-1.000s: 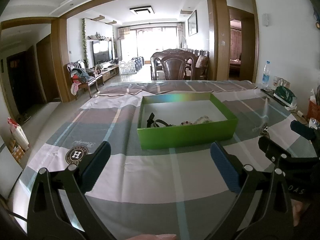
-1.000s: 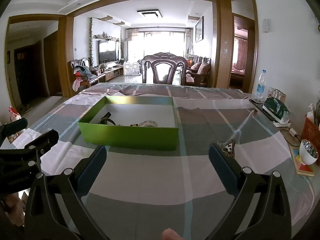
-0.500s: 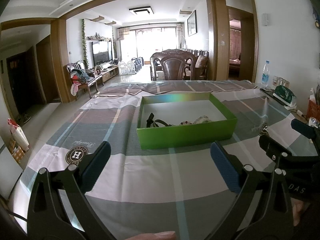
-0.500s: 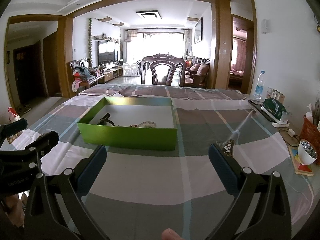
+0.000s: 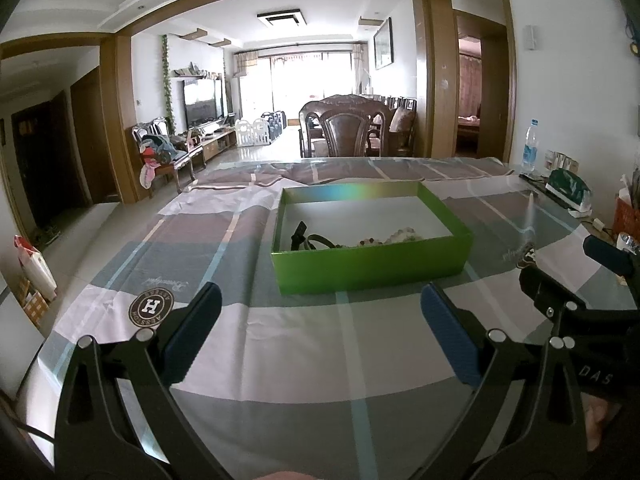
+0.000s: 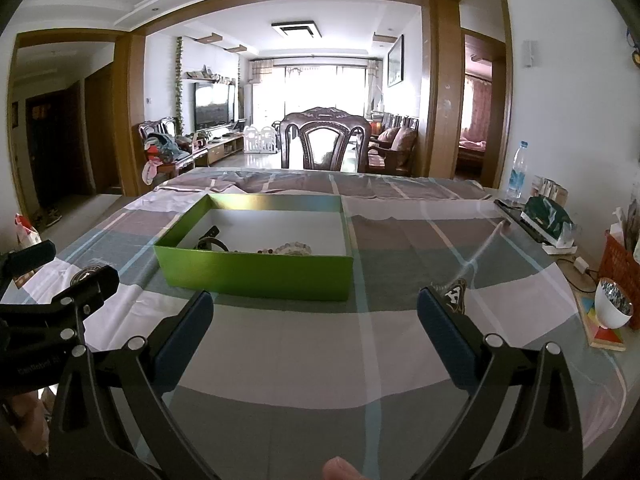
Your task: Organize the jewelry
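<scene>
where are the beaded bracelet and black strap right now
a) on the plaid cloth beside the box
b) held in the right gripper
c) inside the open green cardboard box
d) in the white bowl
c: the pale beaded bracelet and black strap lie on the white floor of the open green cardboard box.

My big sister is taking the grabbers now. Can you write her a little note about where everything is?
Left gripper: open, empty, above the tablecloth.
Right gripper: open, empty, beside it.
Green box sits straight ahead. A black strap and a bead bracelet already lie inside, near the front wall.
Left to do: no loose jewelry can be made out on the cloth, so look around before grabbing anything.
</scene>
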